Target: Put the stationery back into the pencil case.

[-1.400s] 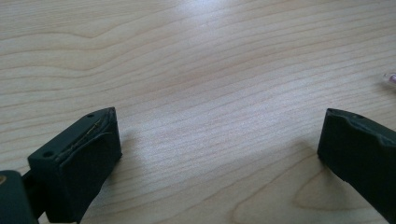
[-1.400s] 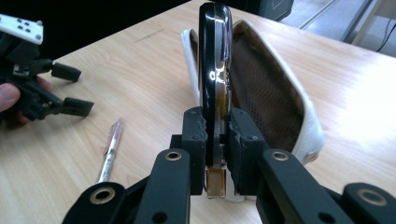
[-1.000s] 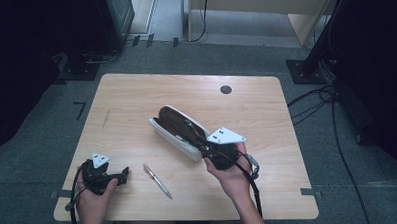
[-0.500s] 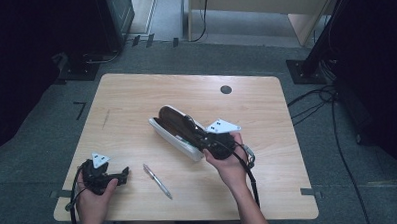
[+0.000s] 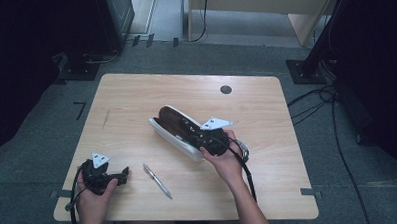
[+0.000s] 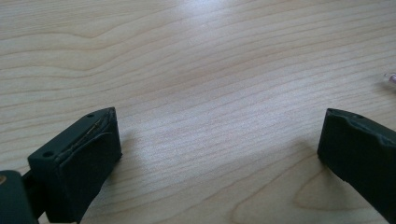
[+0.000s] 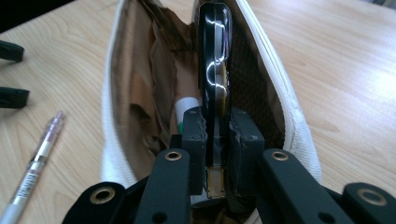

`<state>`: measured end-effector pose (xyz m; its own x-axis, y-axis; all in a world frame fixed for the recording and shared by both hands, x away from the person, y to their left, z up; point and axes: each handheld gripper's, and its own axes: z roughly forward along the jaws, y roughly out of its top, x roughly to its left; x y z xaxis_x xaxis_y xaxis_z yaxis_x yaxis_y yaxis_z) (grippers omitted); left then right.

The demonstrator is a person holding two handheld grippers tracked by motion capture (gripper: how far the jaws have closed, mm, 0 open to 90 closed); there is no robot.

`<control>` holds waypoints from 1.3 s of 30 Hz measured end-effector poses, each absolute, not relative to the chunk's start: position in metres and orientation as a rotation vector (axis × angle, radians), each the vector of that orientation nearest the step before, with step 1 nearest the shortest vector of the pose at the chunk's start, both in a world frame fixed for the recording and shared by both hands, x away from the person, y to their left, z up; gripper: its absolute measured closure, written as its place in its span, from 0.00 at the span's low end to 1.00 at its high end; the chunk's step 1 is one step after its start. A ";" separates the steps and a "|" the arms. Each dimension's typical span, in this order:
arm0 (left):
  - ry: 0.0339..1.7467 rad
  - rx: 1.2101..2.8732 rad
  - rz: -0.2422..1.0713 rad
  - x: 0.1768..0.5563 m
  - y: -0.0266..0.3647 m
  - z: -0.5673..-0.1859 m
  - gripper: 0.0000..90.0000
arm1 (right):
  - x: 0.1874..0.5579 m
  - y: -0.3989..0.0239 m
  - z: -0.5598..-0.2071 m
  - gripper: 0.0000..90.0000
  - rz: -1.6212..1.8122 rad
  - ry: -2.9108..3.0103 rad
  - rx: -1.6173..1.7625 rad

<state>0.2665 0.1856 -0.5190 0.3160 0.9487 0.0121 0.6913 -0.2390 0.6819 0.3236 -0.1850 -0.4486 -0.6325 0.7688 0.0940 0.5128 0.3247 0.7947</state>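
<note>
**Right now: one pencil case, one pen, two hand-held grippers**

Seen from the high view, one wooden desk carries one white pencil case lying open and slanted near the middle of the frame, its brown lining showing. The right hand-held gripper sits at the lower right end of the case, reaching into the opening, with one hand behind it. One pen lies alone on the wood, lower centre, apart from the case. The left hand-held gripper rests at the lower left of the frame, held by the other hand, well apart from the case. One dark round hole sits in the desk top, upper centre.

Next, the left gripper view: the left hand-held gripper has its two black jaws spread wide over bare wood, nothing between them. A sliver of the pen peeks in at the right edge.

Lastly, the right gripper view: the right hand-held gripper pinches one glossy black object, narrow and edge-on, which stands inside the open pencil case. One white-capped item lies in the lining just left of it. The pen lies at the lower left, and the other gripper's two jaw tips show at the left edge.
</note>
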 end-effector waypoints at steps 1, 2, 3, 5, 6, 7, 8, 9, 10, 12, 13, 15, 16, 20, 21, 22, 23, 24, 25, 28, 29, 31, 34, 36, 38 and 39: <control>1.444 2.013 0.583 0.267 0.186 -0.519 0.00 | 0.325 -0.185 -0.451 0.88 1.205 2.302 1.156; 1.444 2.013 0.583 0.267 0.186 -0.519 0.00 | 0.326 -0.185 -0.452 0.88 1.201 2.304 1.162; 1.444 2.013 0.583 0.267 0.186 -0.519 0.00 | 0.328 -0.186 -0.453 0.88 1.201 2.312 1.163; 1.444 2.013 0.583 0.267 0.186 -0.519 0.00 | 0.329 -0.185 -0.455 0.88 1.204 2.319 1.167; 1.444 2.013 0.583 0.267 0.186 -0.519 0.00 | 0.330 -0.185 -0.455 0.88 1.200 2.327 1.170; 1.444 2.013 0.583 0.267 0.186 -0.519 0.00 | 0.330 -0.185 -0.456 0.88 1.197 2.329 1.166; 1.444 2.013 0.583 0.267 0.186 -0.519 0.00 | 0.330 -0.184 -0.457 0.88 1.190 2.336 1.166; 1.444 2.013 0.583 0.267 0.186 -0.519 0.00 | 0.331 -0.183 -0.458 0.88 1.184 2.344 1.162; 1.444 2.013 0.583 0.267 0.186 -0.519 0.00 | 0.331 -0.183 -0.459 0.88 1.181 2.349 1.163; 1.444 2.013 0.583 0.267 0.186 -0.519 0.00 | 0.331 -0.182 -0.461 0.88 1.170 2.359 1.166; 1.444 2.014 0.583 0.267 0.186 -0.519 0.00 | 0.331 -0.182 -0.462 0.88 1.164 2.370 1.166; 1.444 2.013 0.583 0.267 0.186 -0.519 0.00 | 0.331 -0.182 -0.464 0.87 1.150 2.384 1.172; 1.444 2.013 0.583 0.266 0.186 -0.519 0.00 | 0.331 -0.181 -0.464 0.87 1.144 2.388 1.174; 1.444 2.013 0.583 0.267 0.186 -0.519 0.00 | 0.331 -0.180 -0.466 0.87 1.129 2.413 1.173; 1.444 2.013 0.583 0.267 0.186 -0.519 0.00 | 0.331 -0.180 -0.466 0.87 1.127 2.416 1.173; 1.444 2.013 0.583 0.266 0.186 -0.519 0.00 | 0.331 -0.180 -0.466 0.87 1.125 2.419 1.171; 1.444 2.013 0.583 0.267 0.186 -0.519 0.00 | 0.331 -0.180 -0.466 0.86 1.122 2.422 1.170; 1.444 2.013 0.583 0.267 0.186 -0.519 0.00 | 0.331 -0.180 -0.467 0.86 1.115 2.425 1.171; 1.444 2.013 0.583 0.267 0.186 -0.519 0.00 | 0.331 -0.179 -0.467 0.86 1.116 2.425 1.170; 1.444 2.013 0.583 0.267 0.186 -0.519 0.00 | 0.331 -0.180 -0.466 0.86 1.123 2.419 1.176; 1.443 2.013 0.583 0.267 0.186 -0.519 0.00 | 0.331 -0.180 -0.466 0.86 1.124 2.420 1.171; 1.444 2.013 0.583 0.267 0.186 -0.519 0.00 | 0.331 -0.180 -0.466 0.86 1.126 2.417 1.168; 1.444 2.013 0.583 0.267 0.186 -0.519 0.00 | 0.331 -0.180 -0.465 0.85 1.133 2.408 1.170; 1.444 2.013 0.583 0.267 0.186 -0.519 0.00 | 0.331 -0.180 -0.465 0.86 1.133 2.405 1.177; 1.443 2.013 0.583 0.267 0.186 -0.519 0.00 | 0.331 -0.180 -0.465 0.87 1.131 2.406 1.175; 1.443 2.013 0.583 0.267 0.186 -0.519 0.00 | 0.331 -0.180 -0.465 0.87 1.130 2.408 1.163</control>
